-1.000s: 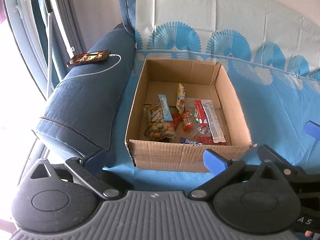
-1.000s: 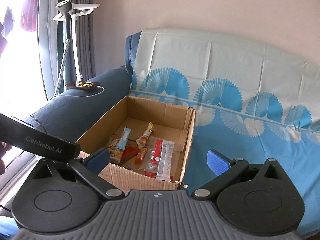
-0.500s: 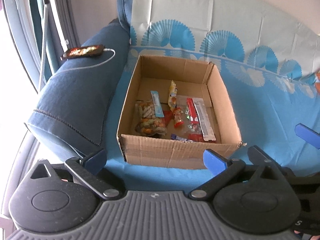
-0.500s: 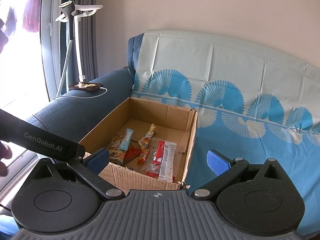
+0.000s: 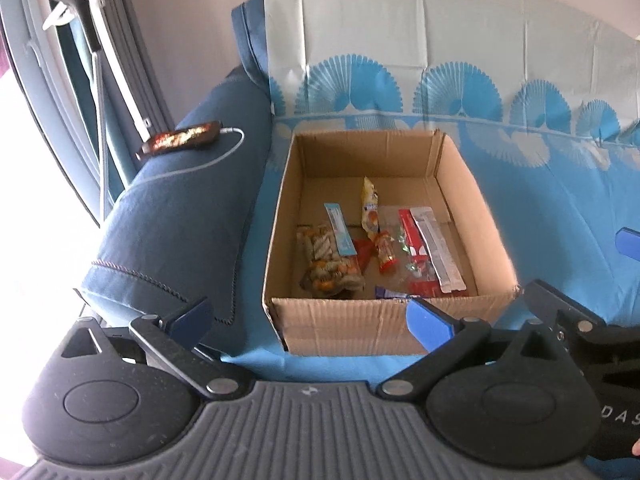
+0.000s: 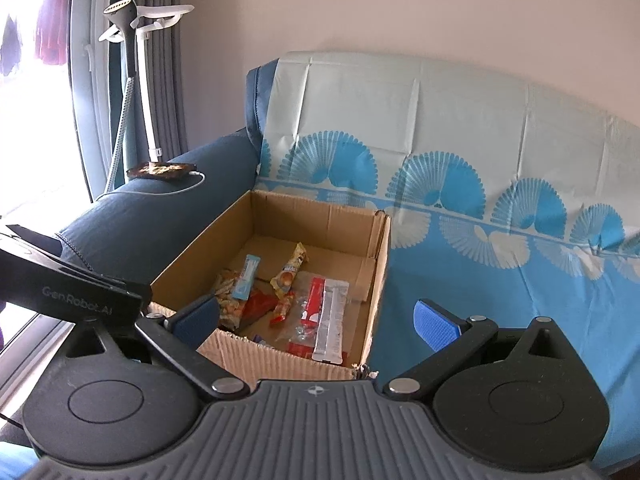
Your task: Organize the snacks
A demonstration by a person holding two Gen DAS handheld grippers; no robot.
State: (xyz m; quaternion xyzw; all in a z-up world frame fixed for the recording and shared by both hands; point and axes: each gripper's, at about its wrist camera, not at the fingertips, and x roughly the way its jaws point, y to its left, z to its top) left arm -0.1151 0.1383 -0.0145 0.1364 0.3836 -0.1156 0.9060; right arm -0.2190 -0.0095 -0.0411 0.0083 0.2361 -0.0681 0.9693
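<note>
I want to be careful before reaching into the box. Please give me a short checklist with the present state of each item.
1. Left tongs open and holding nothing: ok.
2. Right tongs open and holding nothing: ok.
3. Cardboard box open on top: ok.
4. Snacks such as the grey sachet and the blue stick lie in plain view: ok.
5. Snacks left outside the box: cannot tell.
6. Phone on the armrest is away from the box: ok.

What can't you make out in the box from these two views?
- Purple wrapper: left wrist view, mostly hidden behind the box's near wall.
- Snack labels: both views, too small to read.
- Snack bag: right wrist view, partly covered by the right claw's finger.
</note>
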